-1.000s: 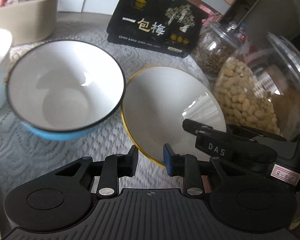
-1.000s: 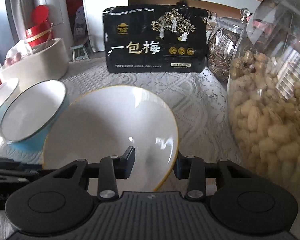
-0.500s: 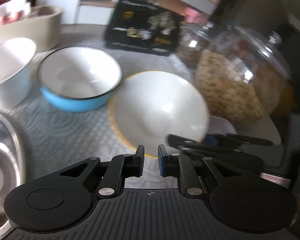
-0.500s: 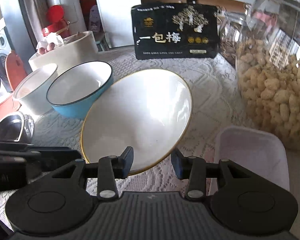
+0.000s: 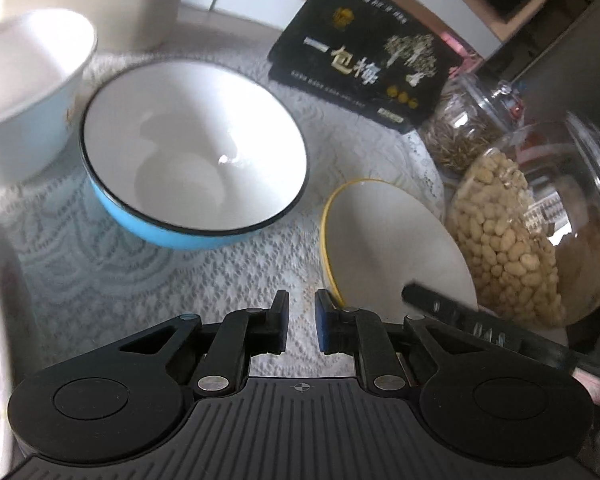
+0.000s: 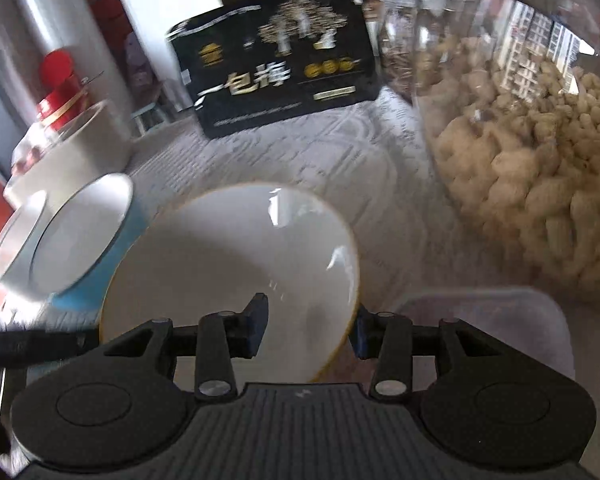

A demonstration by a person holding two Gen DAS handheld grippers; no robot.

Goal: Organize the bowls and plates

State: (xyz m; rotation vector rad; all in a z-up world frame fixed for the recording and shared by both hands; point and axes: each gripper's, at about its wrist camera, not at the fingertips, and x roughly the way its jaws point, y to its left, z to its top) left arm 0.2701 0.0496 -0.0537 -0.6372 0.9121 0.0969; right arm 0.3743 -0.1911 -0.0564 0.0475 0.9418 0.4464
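Jars (image 5: 512,236) — tight beside plate (image 6: 228,280)

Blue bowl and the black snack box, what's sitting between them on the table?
Nothing: in the left wrist view only bare lace tablecloth runs from the blue bowl to the black box.

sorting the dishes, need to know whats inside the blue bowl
The blue bowl shows a bare white interior with nothing in it. What lies under it is covered; only the lace tablecloth shows around it.
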